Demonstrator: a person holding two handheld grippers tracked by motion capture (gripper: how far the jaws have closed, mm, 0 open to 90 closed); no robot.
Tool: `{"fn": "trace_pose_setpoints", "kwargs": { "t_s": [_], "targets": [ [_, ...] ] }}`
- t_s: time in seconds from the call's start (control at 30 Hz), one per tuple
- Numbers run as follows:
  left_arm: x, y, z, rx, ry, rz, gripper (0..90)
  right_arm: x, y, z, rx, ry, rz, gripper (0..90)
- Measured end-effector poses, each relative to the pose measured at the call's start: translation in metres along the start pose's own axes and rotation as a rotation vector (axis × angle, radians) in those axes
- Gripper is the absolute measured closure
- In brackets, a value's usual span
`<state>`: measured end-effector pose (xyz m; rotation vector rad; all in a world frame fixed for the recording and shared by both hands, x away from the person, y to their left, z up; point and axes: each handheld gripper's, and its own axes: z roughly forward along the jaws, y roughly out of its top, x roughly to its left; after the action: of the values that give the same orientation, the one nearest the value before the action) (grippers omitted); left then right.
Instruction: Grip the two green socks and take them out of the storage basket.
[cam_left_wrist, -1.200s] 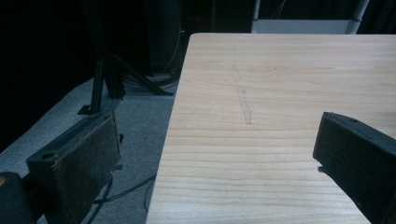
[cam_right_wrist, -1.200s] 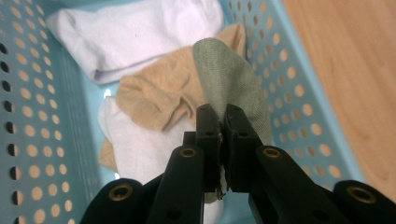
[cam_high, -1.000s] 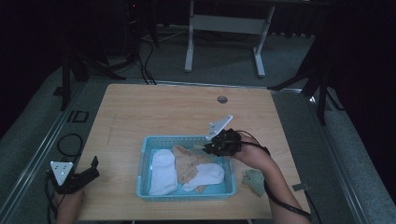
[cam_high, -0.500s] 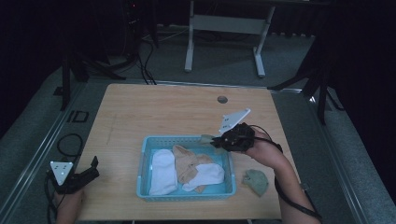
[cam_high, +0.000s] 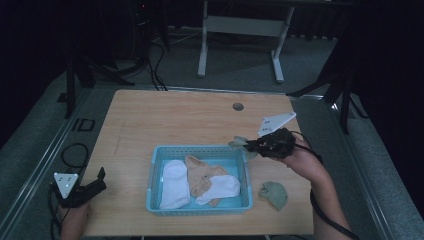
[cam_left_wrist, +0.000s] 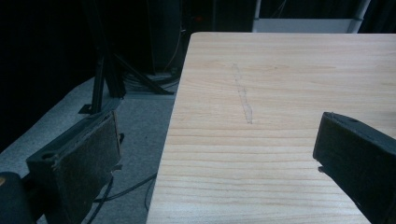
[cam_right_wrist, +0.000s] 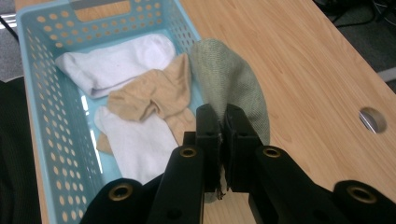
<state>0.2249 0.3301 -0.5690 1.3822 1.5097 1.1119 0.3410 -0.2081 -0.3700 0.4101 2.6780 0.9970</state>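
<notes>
High view first: we hold the right gripper (cam_high: 248, 145) above the right rim of the blue basket (cam_high: 199, 208), its jaws clamped on a grey-green sock (cam_high: 241, 143) that hangs from their tips. From the right gripper view we see the two black jaws pressed together with the sock's fabric pinched between the pads, the rest of the sock (cam_right_wrist: 231, 81) spreading out ahead of the jaw tips, over the basket's rim and the table (cam_right_wrist: 299, 84) beyond it. Ahead of the jaws and to their left lies the basket (cam_right_wrist: 44, 121), holding a white sock (cam_right_wrist: 116, 63) farthest from the tips, a tan sock (cam_right_wrist: 149, 95) in the middle, and another white sock (cam_right_wrist: 137, 140) nearest the jaws. A second grey-green sock (cam_high: 273, 194) lies on the table just outside the basket's right wall. Our left gripper (cam_high: 97, 181) sits at the table's left edge, well apart from the basket; in the left gripper view its jaws stand wide apart with only bare wood (cam_left_wrist: 280, 93) between them.
</notes>
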Motion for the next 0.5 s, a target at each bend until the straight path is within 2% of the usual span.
{"fn": "trace_pose_setpoints", "kwargs": {
  "t_s": [0.2,0.27,0.3,0.37,0.4,0.5],
  "targets": [
    [0.000,0.000,0.000,-0.001,0.000,0.000,0.3,-0.011,-0.023,-0.011,0.006,-0.044,0.052,85.7],
    [0.000,0.000,0.000,0.000,0.000,0.000,0.4,-0.012,-0.026,-0.012,0.008,-0.045,0.060,85.7],
    [0.000,0.000,0.000,0.000,0.000,0.001,0.4,-0.016,-0.034,-0.015,0.009,-0.058,0.085,85.6],
    [0.000,0.000,0.000,0.001,0.001,0.001,0.4,-0.017,-0.038,-0.015,0.010,-0.058,0.091,85.7],
    [0.000,0.000,0.000,0.001,0.000,0.002,0.4,-0.021,-0.047,-0.016,0.013,-0.067,0.116,85.7],
    [0.000,0.000,0.000,0.002,0.000,0.003,0.3,-0.022,-0.054,-0.016,0.020,-0.075,0.126,85.7]
  ]
}}
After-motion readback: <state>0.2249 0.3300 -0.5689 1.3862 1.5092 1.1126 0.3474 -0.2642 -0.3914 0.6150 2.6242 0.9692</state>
